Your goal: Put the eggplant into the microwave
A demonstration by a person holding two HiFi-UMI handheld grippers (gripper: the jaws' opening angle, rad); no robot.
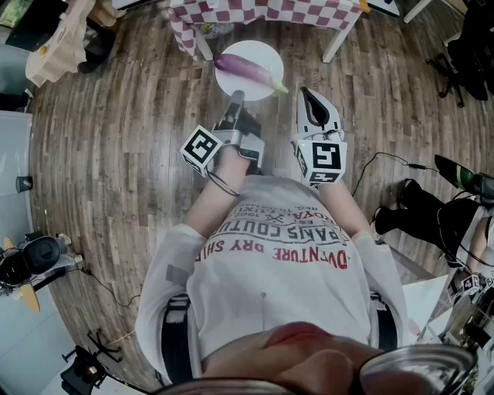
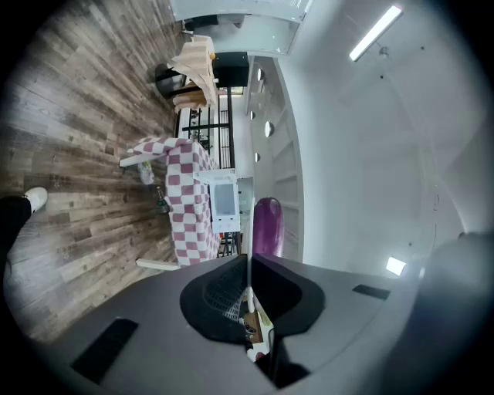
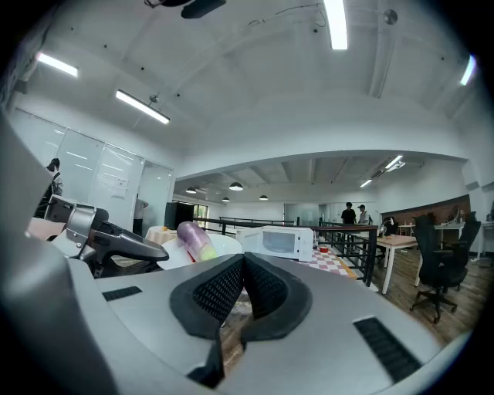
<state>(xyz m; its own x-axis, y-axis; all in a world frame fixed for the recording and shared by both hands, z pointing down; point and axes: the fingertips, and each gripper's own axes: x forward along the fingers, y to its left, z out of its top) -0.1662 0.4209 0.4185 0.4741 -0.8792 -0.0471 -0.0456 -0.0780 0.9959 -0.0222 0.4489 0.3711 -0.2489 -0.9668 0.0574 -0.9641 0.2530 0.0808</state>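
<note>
**Claws.** Left claw [image 2: 248,256]: pads closed down on the rim of a round white plate [image 1: 262,52], which shows edge-on as a thin pale line between them. The plate is carried in the air, roughly level. Right claw [image 3: 243,254]: pads together at the tips, nothing between them.

**Task thing.** A long purple eggplant with a green stem end [image 1: 248,68] lies loose on the plate and is not gripped itself. It sits ahead of both claws, just beyond the left claw's tip. Its long axis slants across the plate. The purple end is far and to the left. The stem end is near and to the right, just beside the right claw's tip.

**Judgement.** The left claw is the carrier. The right claw is free and nearer the stem end, so it is the one available for the door or for steadying. The eggplant is round, on a plate held by one edge, so a tilt could roll it off.

**Below.** Grey-brown wood plank floor [image 1: 116,154].

**Ahead.** A surface draped in red-and-white checked cloth [image 1: 255,11] stands on white legs. On it is a boxy white microwave with a dark window [image 3: 279,241], well apart from the plate. I cannot tell whether its door is open.

**Room.** A black railing [image 3: 347,235] runs behind the surface, in an open office. Strip lights [image 3: 336,23] are overhead. A black office chair [image 3: 440,270] stands at right, and two people [image 3: 349,214] are far off.
</note>
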